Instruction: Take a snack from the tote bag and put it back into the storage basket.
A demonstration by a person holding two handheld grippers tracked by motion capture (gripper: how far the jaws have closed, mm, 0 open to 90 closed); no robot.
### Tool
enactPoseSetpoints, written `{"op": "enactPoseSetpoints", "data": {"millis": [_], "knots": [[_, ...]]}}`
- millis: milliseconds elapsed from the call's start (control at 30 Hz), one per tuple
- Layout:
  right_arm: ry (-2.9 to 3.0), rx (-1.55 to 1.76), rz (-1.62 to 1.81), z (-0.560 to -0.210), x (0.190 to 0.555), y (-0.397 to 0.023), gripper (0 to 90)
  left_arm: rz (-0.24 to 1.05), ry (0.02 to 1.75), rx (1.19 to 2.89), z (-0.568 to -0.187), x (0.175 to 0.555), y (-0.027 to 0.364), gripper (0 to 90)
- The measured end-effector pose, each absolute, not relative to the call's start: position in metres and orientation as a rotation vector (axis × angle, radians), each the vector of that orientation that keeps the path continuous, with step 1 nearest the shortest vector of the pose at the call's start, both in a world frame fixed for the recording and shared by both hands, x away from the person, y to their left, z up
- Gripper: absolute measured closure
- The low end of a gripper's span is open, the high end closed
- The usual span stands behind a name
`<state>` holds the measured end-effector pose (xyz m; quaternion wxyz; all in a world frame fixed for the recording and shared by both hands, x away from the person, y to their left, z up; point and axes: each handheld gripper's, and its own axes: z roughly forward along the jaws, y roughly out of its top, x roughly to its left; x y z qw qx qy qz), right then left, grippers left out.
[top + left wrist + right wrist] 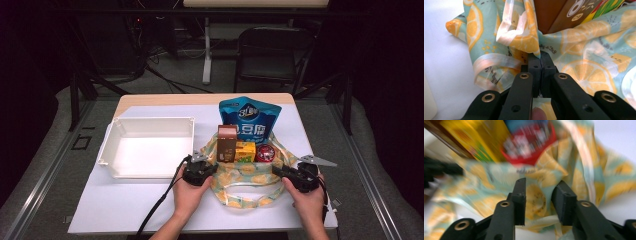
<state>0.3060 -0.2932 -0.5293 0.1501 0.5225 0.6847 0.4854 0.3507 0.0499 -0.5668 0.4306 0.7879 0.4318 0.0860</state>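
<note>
A lemon-print cloth bag (245, 180) lies open at the table's front middle. On it stand a blue pouch (248, 120), a brown carton (226, 142), a yellow box (245, 151) and a red round tin (265, 153). My left gripper (211, 168) is at the bag's left edge. In the left gripper view my left gripper (540, 56) is shut on a fold of the bag (586, 57), just below the brown carton (554, 15). My right gripper (278, 170) is at the bag's right edge. In the blurred right gripper view my right gripper (541, 188) is open, with bag cloth (579, 177) between its jaws.
A white empty tray (112, 150) sits on the white table cover to the left of the bag. A black chair (270, 50) stands on the floor beyond the table's far edge. Cables trail from both grippers toward the front edge.
</note>
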Motion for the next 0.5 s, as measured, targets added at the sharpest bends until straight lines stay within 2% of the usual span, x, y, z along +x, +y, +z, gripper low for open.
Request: {"op": "enactPoseSetpoints", "data": {"millis": [100,200,300,333,400,467,500], "knots": [[1.851,1.412,1.438,-0.506,0.304,-0.298,58.7,0.226,1.080,1.960,-0.567,0.350,0.049,88.7],[1.756,1.462,1.394,-0.496,0.321,-0.300,45.9,0.234,1.070,1.972,-0.566,0.349,0.048,88.5],[1.759,1.538,1.344,-0.507,0.345,-0.299,45.8,0.231,1.065,1.976,-0.566,0.349,0.049,88.6],[1.786,1.565,1.358,-0.513,0.351,-0.298,50.7,0.231,1.063,1.978,-0.566,0.348,0.049,88.6],[1.812,1.577,1.427,-0.524,0.358,-0.297,70.7,0.226,1.064,1.973,-0.567,0.348,0.048,88.6],[1.812,1.596,1.452,-0.524,0.358,-0.300,86.2,0.229,1.062,1.976,-0.567,0.348,0.048,88.7],[1.819,1.604,1.379,-0.524,0.358,-0.300,88.8,0.227,1.062,1.976,-0.567,0.348,0.048,88.9]]}}
